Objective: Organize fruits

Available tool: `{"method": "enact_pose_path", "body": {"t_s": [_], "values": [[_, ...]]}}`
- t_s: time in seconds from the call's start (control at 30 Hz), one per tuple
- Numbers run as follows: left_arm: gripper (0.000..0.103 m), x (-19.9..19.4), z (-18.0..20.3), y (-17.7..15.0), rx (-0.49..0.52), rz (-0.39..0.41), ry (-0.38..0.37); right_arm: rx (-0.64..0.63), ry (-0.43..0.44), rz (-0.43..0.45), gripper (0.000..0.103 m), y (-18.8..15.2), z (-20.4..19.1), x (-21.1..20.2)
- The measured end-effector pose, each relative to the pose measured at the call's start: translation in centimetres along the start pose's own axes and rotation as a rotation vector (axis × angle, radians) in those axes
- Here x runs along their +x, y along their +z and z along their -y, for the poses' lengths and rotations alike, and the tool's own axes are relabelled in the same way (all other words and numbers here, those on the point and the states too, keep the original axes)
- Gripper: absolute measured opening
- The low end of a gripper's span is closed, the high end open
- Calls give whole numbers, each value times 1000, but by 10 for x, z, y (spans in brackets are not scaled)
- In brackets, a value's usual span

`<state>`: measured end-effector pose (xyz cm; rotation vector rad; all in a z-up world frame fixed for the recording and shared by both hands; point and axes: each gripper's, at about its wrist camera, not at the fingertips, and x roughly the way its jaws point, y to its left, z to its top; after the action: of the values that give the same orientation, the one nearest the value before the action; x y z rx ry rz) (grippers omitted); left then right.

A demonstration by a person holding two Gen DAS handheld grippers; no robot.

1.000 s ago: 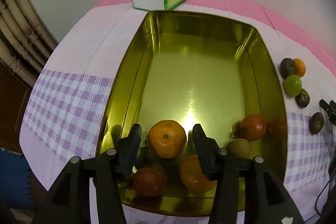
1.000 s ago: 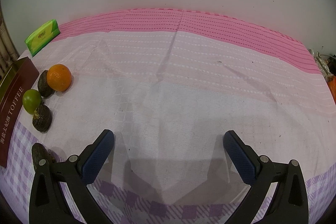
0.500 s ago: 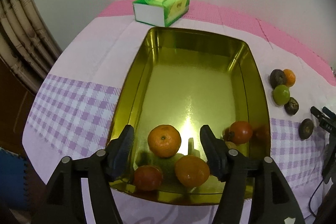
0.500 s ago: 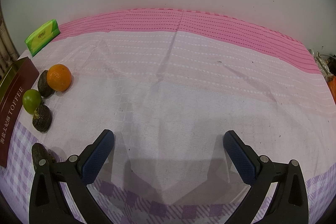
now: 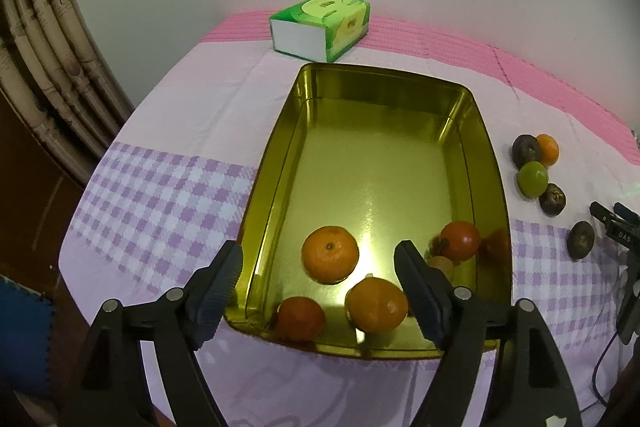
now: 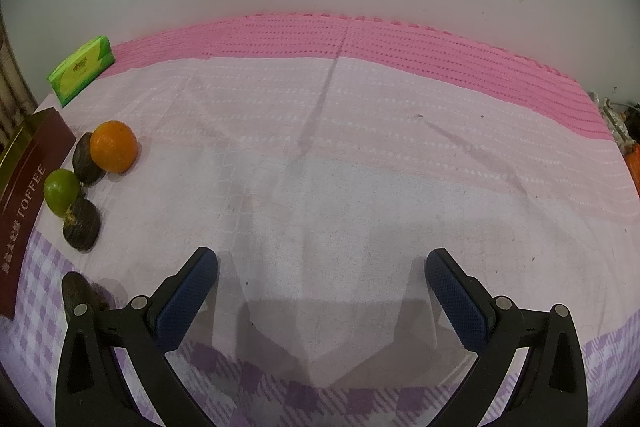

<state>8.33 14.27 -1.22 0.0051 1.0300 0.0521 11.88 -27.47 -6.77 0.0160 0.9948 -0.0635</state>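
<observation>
While my left tool (image 5: 318, 269) is opening over the gold tin (image 5: 494, 163), the orange (image 5: 330, 254) sits free on the tin's near floor. My right tool (image 6: 322, 283) hangs open and empty; next it needs the fruit cluster (image 6: 86, 183) left of it on the bench.

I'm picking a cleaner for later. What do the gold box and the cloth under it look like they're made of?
The gold box looks like thin metal with a glossy gold finish: it mirrors the light and the fruit. The cloth looks like woven fabric, matte, creased, with a stitched pattern; the fibre cannot be told.
</observation>
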Motion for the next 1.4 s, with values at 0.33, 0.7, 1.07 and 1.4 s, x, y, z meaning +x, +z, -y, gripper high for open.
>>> {"method": "enact_pose_path", "body": {"t_s": [0.33, 0.7, 1.07, 1.4], "values": [[78, -15, -15, -8, -44, 22, 13, 34, -26, -16, 103, -10, -2, -10], [84, -27, -25, -17, -80, 35, 8, 76, -59, -32, 102, -23, -6, -19], [85, -28, -28, -18, -100, 45, 19, -71, 48, -15, 85, -33, -61, -53], [85, -29, -29, -17, -107, 46, 19, -199, 127, -19, 81, -38, -116, -63]]}}
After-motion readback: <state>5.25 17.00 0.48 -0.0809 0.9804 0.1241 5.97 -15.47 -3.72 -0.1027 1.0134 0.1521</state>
